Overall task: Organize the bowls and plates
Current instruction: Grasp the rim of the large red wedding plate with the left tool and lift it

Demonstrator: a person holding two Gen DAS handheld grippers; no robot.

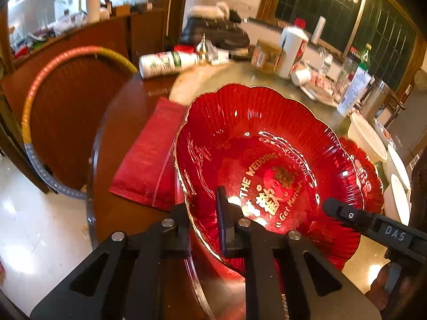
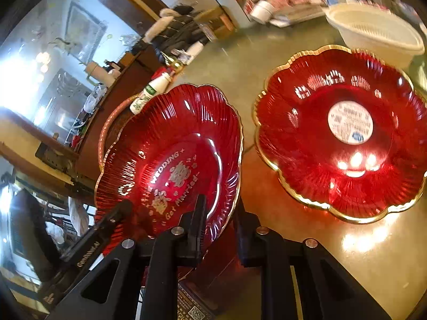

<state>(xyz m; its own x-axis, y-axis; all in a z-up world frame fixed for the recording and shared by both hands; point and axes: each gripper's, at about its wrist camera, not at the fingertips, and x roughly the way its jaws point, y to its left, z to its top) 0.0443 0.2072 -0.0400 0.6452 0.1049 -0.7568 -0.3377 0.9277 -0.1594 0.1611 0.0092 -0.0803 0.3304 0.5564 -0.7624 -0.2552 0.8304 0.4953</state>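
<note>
A red flower-shaped plate (image 1: 267,144) with a gold rim and gold wedding lettering fills the left wrist view. My left gripper (image 1: 201,200) is shut on its near rim, one finger inside the plate and one outside. In the right wrist view the same plate (image 2: 173,154) looks tilted, and my right gripper (image 2: 220,200) is shut on its rim with a finger on either side. A second red plate (image 2: 344,133) with a round white sticker lies flat on the table to the right. It peeks out behind the first plate (image 1: 365,176) in the left wrist view.
A white ribbed bowl (image 2: 373,32) stands behind the second plate, with white dishes (image 1: 397,165) along the right. A red packet (image 1: 152,160) lies left of the held plate near the table edge (image 1: 93,165). Bottles, cartons and a canister (image 1: 292,48) crowd the far side. A wooden chair (image 1: 66,112) stands left.
</note>
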